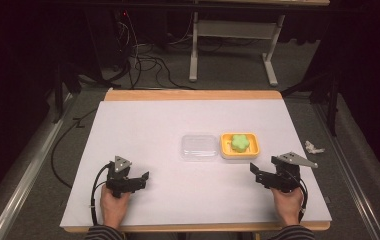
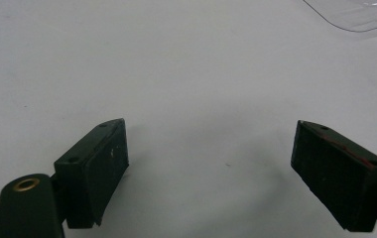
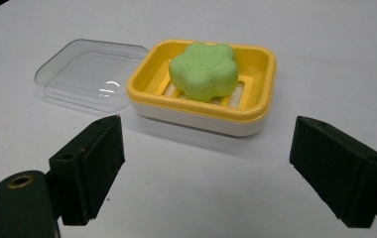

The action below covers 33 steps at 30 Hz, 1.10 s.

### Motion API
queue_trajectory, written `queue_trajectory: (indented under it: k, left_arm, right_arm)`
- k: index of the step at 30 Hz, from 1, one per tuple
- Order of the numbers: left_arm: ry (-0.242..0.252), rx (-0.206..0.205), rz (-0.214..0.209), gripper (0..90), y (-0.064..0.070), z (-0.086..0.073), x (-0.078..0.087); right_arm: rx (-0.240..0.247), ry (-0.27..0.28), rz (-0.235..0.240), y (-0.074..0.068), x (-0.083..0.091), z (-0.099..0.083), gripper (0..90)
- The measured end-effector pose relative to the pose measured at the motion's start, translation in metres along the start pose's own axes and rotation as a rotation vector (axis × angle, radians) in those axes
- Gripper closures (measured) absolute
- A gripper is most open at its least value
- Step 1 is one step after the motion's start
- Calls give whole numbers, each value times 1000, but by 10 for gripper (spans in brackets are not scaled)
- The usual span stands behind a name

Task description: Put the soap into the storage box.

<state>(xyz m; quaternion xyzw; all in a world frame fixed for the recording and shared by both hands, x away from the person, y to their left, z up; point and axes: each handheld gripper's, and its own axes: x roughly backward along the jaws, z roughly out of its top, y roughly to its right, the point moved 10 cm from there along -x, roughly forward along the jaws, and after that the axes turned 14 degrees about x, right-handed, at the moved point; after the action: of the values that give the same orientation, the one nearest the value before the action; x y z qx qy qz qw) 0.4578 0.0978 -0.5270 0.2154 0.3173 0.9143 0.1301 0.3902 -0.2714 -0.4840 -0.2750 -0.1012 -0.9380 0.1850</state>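
Both the left gripper (image 1: 139, 181) and right gripper (image 1: 259, 174) gape wide, empty, near the soap dish (image 3: 204, 94).

My soap dish (image 3: 204, 106) looked like glossy yellow plastic, its lid (image 3: 90, 74) clear, shiny plastic. The green soap (image 3: 204, 69) looked matt and smooth. The white sheet (image 1: 153, 130) seemed matt paper over a wooden table (image 1: 193, 94). My right gripper (image 3: 206, 168) had matt black pads.

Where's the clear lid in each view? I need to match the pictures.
High view: the lid lies mid-table, touching the yellow dish's left side.
Left gripper view: one corner of the lid at the top right edge.
Right gripper view: the lid at upper left, against the dish.
Shared landmark: the white table cover.
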Motion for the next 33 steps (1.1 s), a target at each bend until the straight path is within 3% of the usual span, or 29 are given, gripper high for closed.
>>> queue_trajectory:
  k: [9,33]
  left_arm:
    - [-4,-4,1,153,0,-1,0]
    - [-2,-9,4,154,0,-1,0]
  right_arm:
    - [-9,-8,15,-10,-5,-8,146]
    - [32,-54,41,-33,-22,-26,151]
